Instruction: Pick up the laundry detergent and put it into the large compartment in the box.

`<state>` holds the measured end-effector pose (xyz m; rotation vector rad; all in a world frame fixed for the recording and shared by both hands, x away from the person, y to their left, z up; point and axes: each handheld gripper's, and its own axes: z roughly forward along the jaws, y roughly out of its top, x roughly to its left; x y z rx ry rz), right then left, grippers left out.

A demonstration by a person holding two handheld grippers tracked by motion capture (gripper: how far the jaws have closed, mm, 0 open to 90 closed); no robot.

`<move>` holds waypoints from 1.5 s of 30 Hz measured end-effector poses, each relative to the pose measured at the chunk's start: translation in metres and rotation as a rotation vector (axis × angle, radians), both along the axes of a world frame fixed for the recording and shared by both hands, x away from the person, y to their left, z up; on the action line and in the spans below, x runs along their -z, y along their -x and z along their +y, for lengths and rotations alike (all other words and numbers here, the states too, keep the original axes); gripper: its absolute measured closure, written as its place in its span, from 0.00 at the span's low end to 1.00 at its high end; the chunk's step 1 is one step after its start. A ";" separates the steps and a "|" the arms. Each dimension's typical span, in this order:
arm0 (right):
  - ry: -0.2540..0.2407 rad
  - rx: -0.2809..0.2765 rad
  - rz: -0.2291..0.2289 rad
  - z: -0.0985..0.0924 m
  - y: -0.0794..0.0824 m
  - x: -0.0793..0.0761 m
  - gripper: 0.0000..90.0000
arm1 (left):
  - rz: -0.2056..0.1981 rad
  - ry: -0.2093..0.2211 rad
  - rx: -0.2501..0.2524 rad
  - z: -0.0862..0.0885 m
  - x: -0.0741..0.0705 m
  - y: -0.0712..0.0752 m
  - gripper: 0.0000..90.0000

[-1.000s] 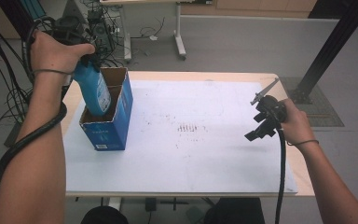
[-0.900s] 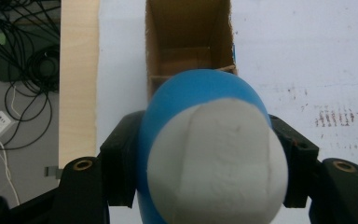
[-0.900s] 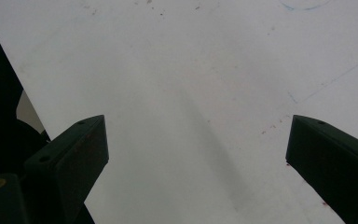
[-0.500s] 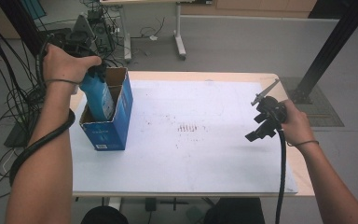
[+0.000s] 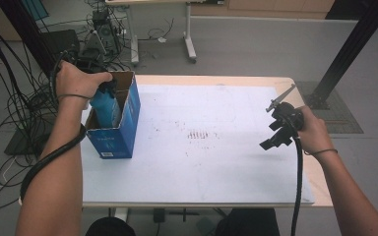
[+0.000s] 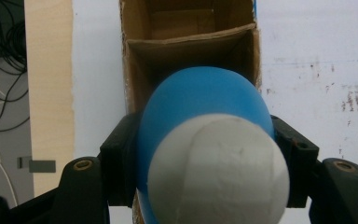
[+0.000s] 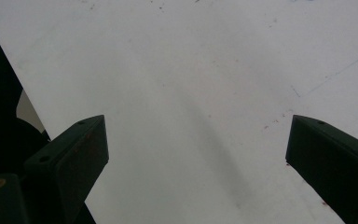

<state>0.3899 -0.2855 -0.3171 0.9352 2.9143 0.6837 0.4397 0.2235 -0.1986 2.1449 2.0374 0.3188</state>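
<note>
Left claw (image 6: 205, 186) clamped on blue bottle (image 5: 106, 105) — lowering into box (image 5: 123, 128); next, release. Right claw (image 7: 196, 154) apart, idle.

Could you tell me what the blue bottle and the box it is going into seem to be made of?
The bottle looks like smooth plastic: an even blue body with a soft sheen and a matte white cap. The box looks like cardboard, with raw brown inner walls, a brown divider and a printed blue outside. The left gripper is shut on the bottle.
</note>
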 end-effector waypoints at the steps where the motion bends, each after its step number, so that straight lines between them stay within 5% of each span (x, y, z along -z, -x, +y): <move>1: -0.002 0.000 0.002 0.000 0.000 0.000 0.06 | 0.004 0.001 0.000 0.001 0.002 0.000 0.42; 45: 0.016 -0.004 -0.001 0.005 0.000 -0.001 0.06 | 0.036 -0.008 -0.012 -0.001 0.060 -0.001 0.42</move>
